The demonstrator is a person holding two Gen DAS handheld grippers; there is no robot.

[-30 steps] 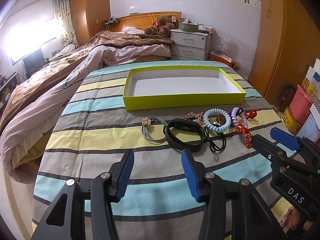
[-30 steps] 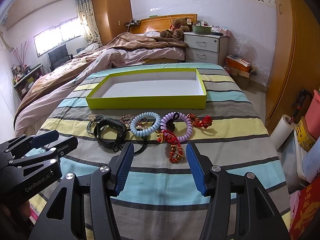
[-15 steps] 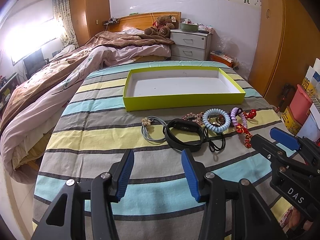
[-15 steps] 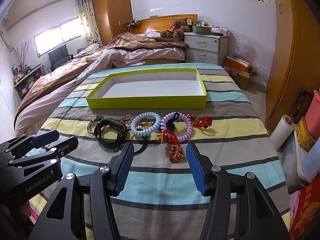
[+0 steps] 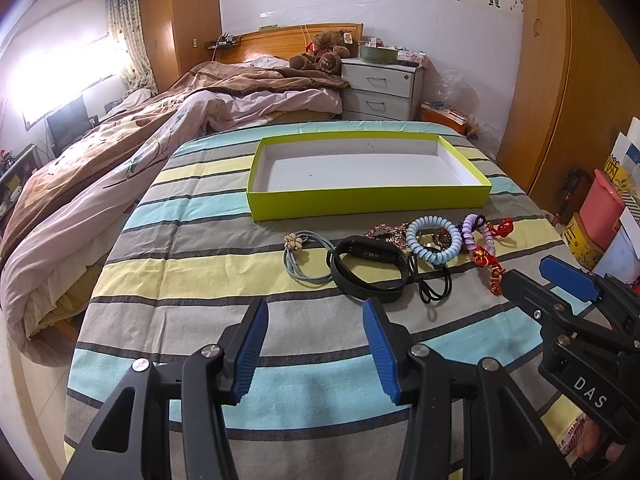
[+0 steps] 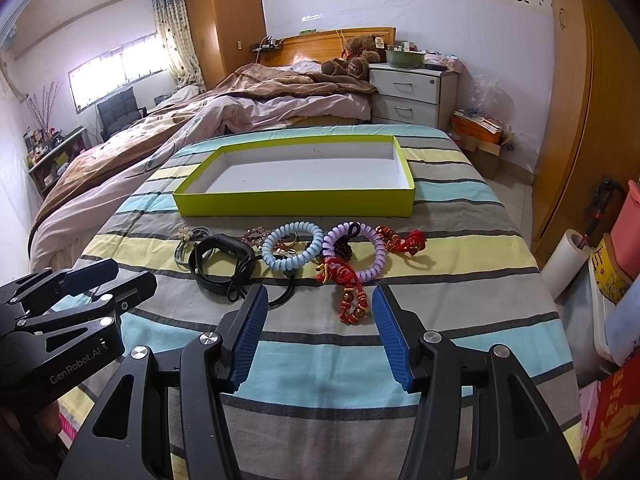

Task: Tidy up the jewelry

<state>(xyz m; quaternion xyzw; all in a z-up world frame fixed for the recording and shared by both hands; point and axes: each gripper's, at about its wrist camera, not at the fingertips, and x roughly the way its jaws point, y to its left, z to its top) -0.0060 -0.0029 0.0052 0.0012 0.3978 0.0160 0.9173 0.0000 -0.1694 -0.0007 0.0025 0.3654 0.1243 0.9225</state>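
Jewelry point(image 6: 304, 256) lies between box point(image 6: 296, 204) edge and 2 spread tools point(image 6: 316, 308).

Striped bedsheet point(image 5: 200, 280) carries green tray point(image 5: 368, 200), jewelry point(image 5: 400, 256).

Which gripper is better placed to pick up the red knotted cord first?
Right, I'd say. The right gripper is open with the red cord lying just ahead between its fingers. The left gripper, also open, faces the black band, with the cord off to its right side.
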